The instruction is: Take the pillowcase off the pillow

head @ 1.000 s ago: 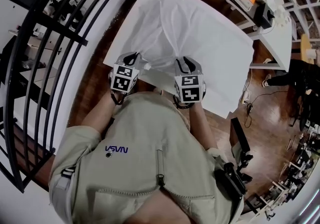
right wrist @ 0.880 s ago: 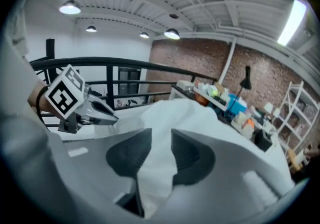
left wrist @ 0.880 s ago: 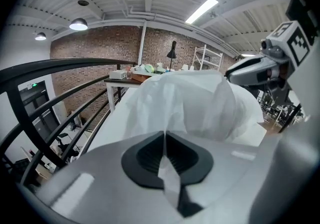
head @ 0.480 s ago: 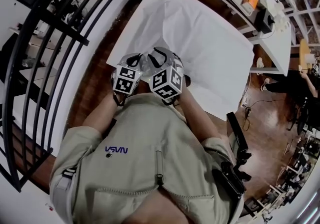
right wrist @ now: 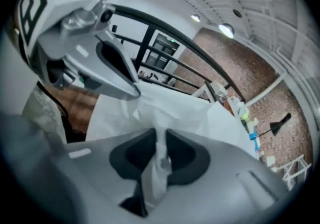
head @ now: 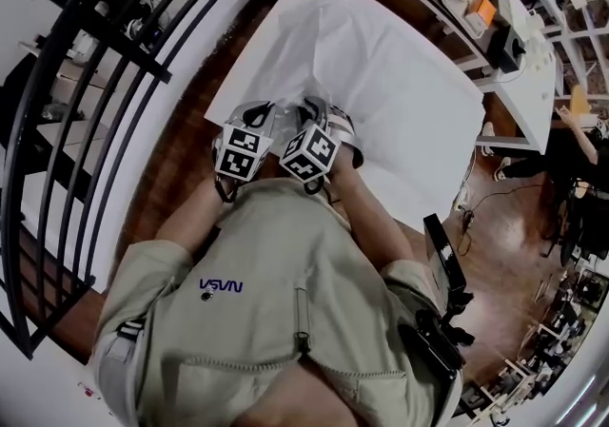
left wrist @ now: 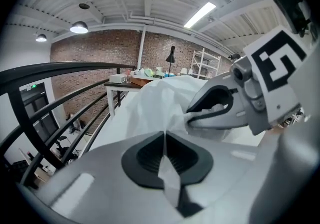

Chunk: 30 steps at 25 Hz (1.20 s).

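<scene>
Risk-wise, the sketchy bit is that both tools are biting the same small bunch of cloth at the near edge of the pillowcase [head: 381,64], which lies spread on the white table [head: 433,178] across the upper middle of the head view, pillow apparently still inside it. The left gripper [left wrist: 164,135] is pinched fully closed on just a thin sliver of fabric, so a hard tug could slide that right out. The right gripper [right wrist: 161,140] has just been closing and now squeezes a thicker wad between its pads. If that wad includes both layers, or some of the pillow itself, my guess is pulling drags the whole thing along instead of opening the case. Compared to a second ago, the right tool has scooted over from well right of the left one to just beside it and rolled, so its marker cube sits tilted, while the left has barely budged.
</scene>
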Each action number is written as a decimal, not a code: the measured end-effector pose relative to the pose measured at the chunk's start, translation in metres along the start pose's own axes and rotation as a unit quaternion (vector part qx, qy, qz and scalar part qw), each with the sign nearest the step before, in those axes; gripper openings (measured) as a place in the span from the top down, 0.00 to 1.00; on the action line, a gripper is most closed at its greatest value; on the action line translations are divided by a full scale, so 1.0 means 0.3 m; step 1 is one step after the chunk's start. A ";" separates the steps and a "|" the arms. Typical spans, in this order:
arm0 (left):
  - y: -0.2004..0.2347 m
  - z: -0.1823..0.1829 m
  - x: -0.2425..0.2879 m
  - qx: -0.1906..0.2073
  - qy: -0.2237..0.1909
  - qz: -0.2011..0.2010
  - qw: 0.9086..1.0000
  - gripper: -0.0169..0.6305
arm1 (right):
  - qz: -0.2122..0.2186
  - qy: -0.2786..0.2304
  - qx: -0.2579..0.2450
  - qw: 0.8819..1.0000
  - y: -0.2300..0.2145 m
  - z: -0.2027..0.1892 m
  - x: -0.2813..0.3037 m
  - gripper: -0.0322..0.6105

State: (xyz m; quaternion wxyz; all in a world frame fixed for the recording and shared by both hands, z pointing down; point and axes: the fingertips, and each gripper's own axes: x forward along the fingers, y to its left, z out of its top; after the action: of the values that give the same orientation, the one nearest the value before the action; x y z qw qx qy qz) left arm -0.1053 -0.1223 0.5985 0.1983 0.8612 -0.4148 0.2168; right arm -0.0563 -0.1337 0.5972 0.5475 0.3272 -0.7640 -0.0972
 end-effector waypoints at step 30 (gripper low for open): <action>0.057 -0.017 0.091 0.004 0.028 0.008 1.000 0.90 | 0.059 -0.190 0.256 0.946 -0.088 -0.060 -0.311 0.86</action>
State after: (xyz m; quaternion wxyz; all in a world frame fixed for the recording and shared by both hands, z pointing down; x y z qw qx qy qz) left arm -0.1047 -0.1465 0.6203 0.2046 0.8522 -0.4149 0.2445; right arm -0.0124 -0.0935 0.5185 0.2944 0.3861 -0.8711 0.0735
